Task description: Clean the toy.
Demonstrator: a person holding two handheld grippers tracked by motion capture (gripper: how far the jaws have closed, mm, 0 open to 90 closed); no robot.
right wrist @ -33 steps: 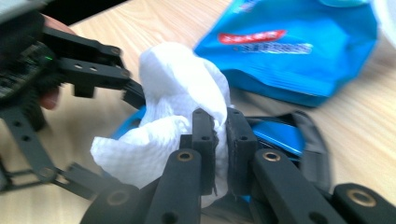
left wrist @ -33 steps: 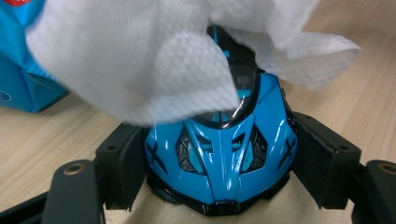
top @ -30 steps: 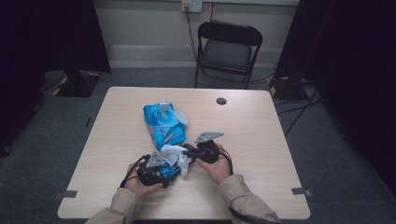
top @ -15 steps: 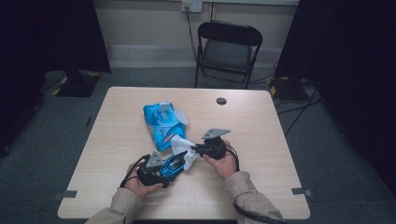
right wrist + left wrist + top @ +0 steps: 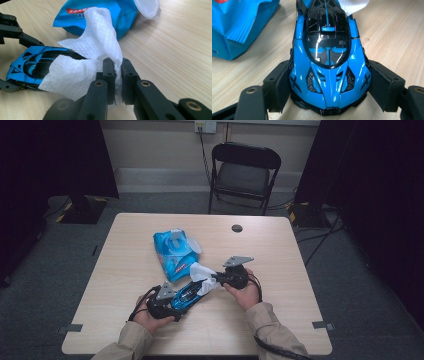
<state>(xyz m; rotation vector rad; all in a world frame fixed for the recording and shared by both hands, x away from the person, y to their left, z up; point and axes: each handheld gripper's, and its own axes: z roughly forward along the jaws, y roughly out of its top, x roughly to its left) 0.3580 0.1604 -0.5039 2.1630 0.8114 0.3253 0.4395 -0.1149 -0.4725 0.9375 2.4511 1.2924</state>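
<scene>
Here, the left gripper (image 5: 167, 301) is clamping the car (image 5: 328, 62), its long axis probably running far-right toward the right gripper (image 5: 116, 68), which is pinching the wipe (image 5: 82, 67) over its far end.

Rectangular table (image 5: 125, 320) with a pale wood-grain top and rounded corners, standing on grey carpet. A small dark round disc (image 5: 237, 228) sits in the top near the far edge, right of centre. A blue packet of wet wipes (image 5: 172, 251) lies flat on the table left of centre, its white flip lid open toward the far side. Nearer, just beside the packet's near end, a blue-and-black toy car (image 5: 186, 294) sits at the table's near middle, lying diagonally, with a white wipe (image 5: 202, 274) draped over its far-right end.
</scene>
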